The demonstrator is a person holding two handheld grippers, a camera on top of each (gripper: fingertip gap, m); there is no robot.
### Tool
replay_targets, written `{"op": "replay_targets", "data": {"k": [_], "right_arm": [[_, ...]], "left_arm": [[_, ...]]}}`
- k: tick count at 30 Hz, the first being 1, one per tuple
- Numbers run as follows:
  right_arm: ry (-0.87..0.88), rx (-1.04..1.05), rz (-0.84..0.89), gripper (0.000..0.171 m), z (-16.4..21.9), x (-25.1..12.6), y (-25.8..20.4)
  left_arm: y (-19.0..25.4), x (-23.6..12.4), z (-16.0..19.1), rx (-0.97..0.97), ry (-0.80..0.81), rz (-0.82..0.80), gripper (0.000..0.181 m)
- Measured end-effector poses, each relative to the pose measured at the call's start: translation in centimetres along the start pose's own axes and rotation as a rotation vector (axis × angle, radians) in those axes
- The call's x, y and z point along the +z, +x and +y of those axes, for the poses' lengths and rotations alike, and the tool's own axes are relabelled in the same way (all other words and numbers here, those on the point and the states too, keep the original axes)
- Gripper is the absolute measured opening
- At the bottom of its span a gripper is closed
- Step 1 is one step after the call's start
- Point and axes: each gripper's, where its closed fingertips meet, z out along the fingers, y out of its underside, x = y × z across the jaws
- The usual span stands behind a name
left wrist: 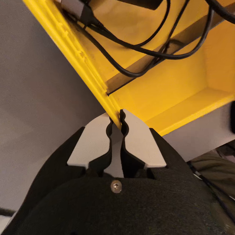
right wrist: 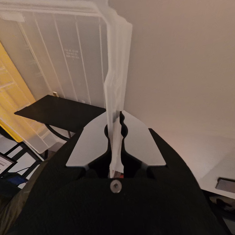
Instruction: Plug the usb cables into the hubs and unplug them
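At the near corner of the yellow bin (left wrist: 165, 101), the left gripper (left wrist: 115, 119) was closed down onto the bin's rim, the wall pinched between its fingers. The right gripper (right wrist: 116, 120) was likewise nearly closed, clamped on the edge of a translucent plastic container (right wrist: 63, 61) that stood just beside the yellow bin. Both views were blurred by motion.

Judged step: containers were being handled to reach the contents; no plugging appeared to be under way. The next move would call for setting the containers down steadily, releasing both rims, and taking up one connector.

Inside the yellow bin, black usb cables (left wrist: 146, 48) lay in loose, overlapping loops across a divider. A grey hub (left wrist: 72, 8) with a black plug seated sat at the far end.
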Motion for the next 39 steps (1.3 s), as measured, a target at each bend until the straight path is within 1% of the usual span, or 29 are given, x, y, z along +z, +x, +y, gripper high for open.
{"op": "replay_targets", "data": {"k": [2, 4, 6, 10, 16, 21, 24, 29, 33, 39], "right_arm": [[0.007, 0.012, -0.027, 0.012, -0.4, 0.8, -0.6], [-0.007, 0.008, -0.031, 0.012, -0.5, 1.7, -1.3], [-0.004, 0.005, -0.053, 0.013, -0.8, 2.1, -2.4], [-0.016, -0.008, -0.027, 0.013, -1.3, 2.5, -3.8], [-0.021, 0.001, -0.025, 0.013, -2.0, 3.0, -5.6], [-0.021, 0.017, -0.021, 0.013, -2.5, 3.3, -6.8], [-0.023, 0.013, -0.019, 0.013, -2.8, 3.5, -7.5], [-0.013, 0.008, 0.005, 0.011, -2.9, 3.6, -7.8], [0.003, -0.04, 0.027, 0.01, -2.8, 3.6, -7.6], [-0.006, -0.015, 0.037, 0.009, -2.2, 3.2, -6.3]], "left_arm": [[-2.1, -0.3, 0.6, -0.026, -0.013, -0.031, 0.007], [-4.0, -0.6, 1.2, -0.119, -0.002, 0.011, 0.004], [-6.3, -1.0, 1.6, -0.201, 0.045, 0.033, 0.003], [-11.4, -1.8, 3.5, -0.214, 0.103, -0.031, 0.005], [-18.1, -3.1, 8.7, -0.367, 0.131, -0.064, 0.007], [-22.8, -4.1, 13.2, -0.536, 0.188, -0.086, 0.005], [-24.3, -4.4, 15.4, -0.586, 0.212, -0.089, 0.004], [-25.6, -4.7, 17.6, -0.659, 0.261, -0.049, 0.004], [-26.3, -4.8, 18.6, -0.594, 0.251, -0.103, 0.003], [-27.3, -5.0, 20.0, -0.55, 0.232, -0.149, 0.003]]}}
